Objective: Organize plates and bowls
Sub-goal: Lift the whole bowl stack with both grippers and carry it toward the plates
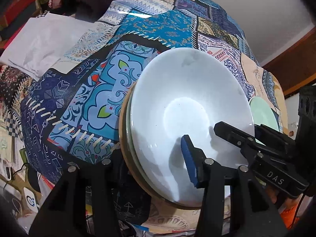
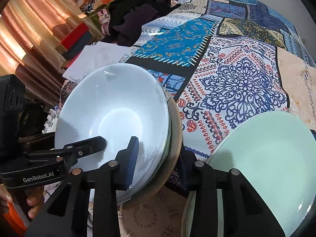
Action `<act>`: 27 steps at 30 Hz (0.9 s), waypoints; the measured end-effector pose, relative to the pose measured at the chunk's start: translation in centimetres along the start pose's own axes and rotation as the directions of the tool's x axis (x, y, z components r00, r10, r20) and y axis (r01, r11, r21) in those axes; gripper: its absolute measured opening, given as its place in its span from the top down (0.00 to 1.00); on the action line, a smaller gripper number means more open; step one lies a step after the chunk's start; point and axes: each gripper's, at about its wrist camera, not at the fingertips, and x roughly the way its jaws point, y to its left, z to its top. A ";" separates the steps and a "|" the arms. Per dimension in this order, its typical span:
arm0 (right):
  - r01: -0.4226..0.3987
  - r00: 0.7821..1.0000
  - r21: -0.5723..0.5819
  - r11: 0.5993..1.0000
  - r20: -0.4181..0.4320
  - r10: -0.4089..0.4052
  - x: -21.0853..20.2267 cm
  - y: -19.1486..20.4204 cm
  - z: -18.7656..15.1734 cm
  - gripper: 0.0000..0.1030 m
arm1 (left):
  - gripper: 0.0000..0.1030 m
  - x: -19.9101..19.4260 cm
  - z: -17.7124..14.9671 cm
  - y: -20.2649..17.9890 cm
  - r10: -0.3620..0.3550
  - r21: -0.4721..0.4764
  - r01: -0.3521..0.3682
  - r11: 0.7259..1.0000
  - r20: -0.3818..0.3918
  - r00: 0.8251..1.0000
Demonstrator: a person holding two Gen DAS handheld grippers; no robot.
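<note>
Right now the left tool (image 1: 152, 148) is sitting part open astride the near rim of the stack of white bowls (image 1: 187, 90), w/ one blue pad (image 1: 188, 162) hanging inside the top bowl, not pressing. The right tool (image 2: 160, 148) is clamping the same stack's rim, one finger inside, the other outside by the tan dish (image 2: 175, 138) underneath. The stack is sitting mouth up near the near edge of the patchwork cloth (image 2: 237, 79); it's round, so no long axis. A green plate (image 2: 266, 158) is lying just right of it.

Left tool (image 1: 152, 148), right tool (image 2: 160, 150) — tilted downward
</note>
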 end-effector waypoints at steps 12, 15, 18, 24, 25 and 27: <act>-0.012 0.999 0.042 0.999 0.038 0.010 -1.2 -0.5 0.2 0.69 | 0.56 -1.1 0.2 -0.5 0.004 -0.036 -0.004 0.999 0.007 1.000; -0.008 0.998 0.044 0.999 0.061 0.005 -2.1 -0.5 0.3 0.69 | 0.56 -1.7 0.2 -1.0 0.005 -0.026 -0.005 1.000 0.022 1.000; -0.004 0.996 0.046 0.999 0.088 0.000 -3.1 -0.7 0.5 0.69 | 0.56 -2.5 0.5 -1.7 0.003 -0.013 -0.002 1.000 0.042 0.999; 0.003 0.991 0.055 0.999 0.136 -0.011 -5.2 -1.2 0.9 0.69 | 0.56 -4.0 1.1 -3.6 -0.003 0.024 0.002 1.000 0.076 0.997; 0.005 0.989 0.057 0.998 0.146 -0.014 -5.6 -1.4 0.9 0.69 | 0.56 -4.1 1.3 -3.8 -0.004 0.028 0.002 1.000 0.080 0.997; 0.011 0.987 0.062 0.998 0.159 -0.021 -6.3 -1.7 0.8 0.69 | 0.56 -4.6 1.5 -4.6 -0.007 0.043 0.003 0.999 0.091 0.996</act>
